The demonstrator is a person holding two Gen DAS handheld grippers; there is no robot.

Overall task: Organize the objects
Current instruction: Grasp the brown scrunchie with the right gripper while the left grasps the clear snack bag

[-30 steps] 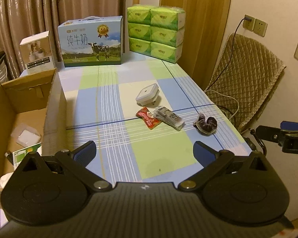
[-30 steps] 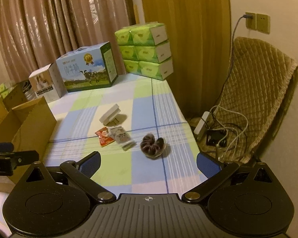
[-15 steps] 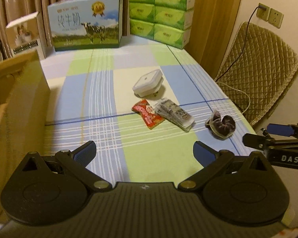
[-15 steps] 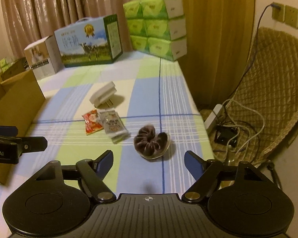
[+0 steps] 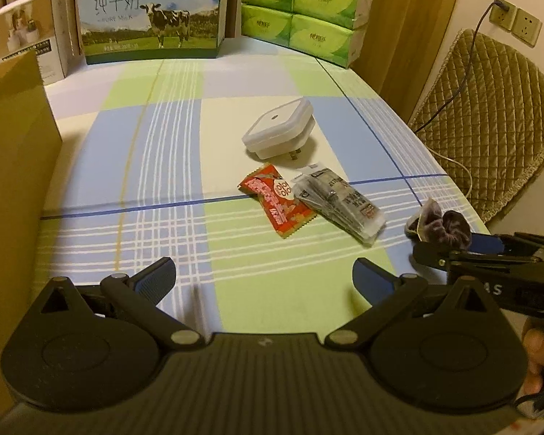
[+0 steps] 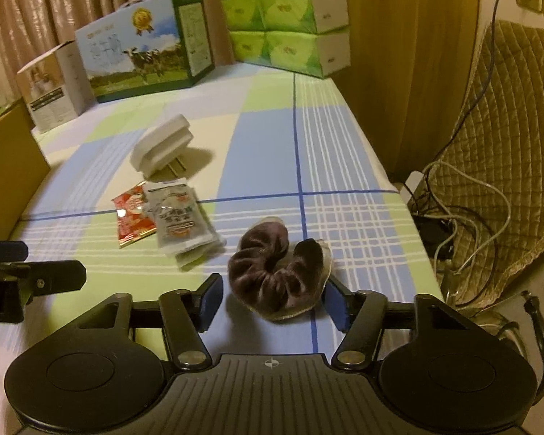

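Curtains and a wooden panel back a worktop (image 5: 170, 152) covered in a blue, green and white checked cloth. At its far end stand a milk carton box (image 5: 148, 14) printed with a cow, a stack of green tissue packs (image 5: 301, 11) and a small white box (image 5: 29, 36). A cardboard box (image 5: 11, 166) sits along the left edge, and a quilted chair (image 6: 511, 145) with cables beside it stands off the right edge.

Near the middle of the cloth lies a white plug adapter (image 5: 277, 128), its prongs facing the near side. Just in front of it are a red snack packet (image 5: 275, 199) and a clear wrapped packet (image 5: 341, 199), lying side by side and touching. A dark purple scrunchie (image 6: 275, 268) in a clear wrapper rests nearer the right edge, apart from the packets.

The right gripper (image 6: 272, 302) is low over the cloth with its fingers (image 6: 210, 301) apart on either side of the scrunchie, close to the wrapper's edges; whether they touch it I cannot tell. The left gripper (image 5: 263, 277) hovers above the near green square, its fingers (image 5: 159, 277) spread wide and holding nothing, pointed toward the packets.
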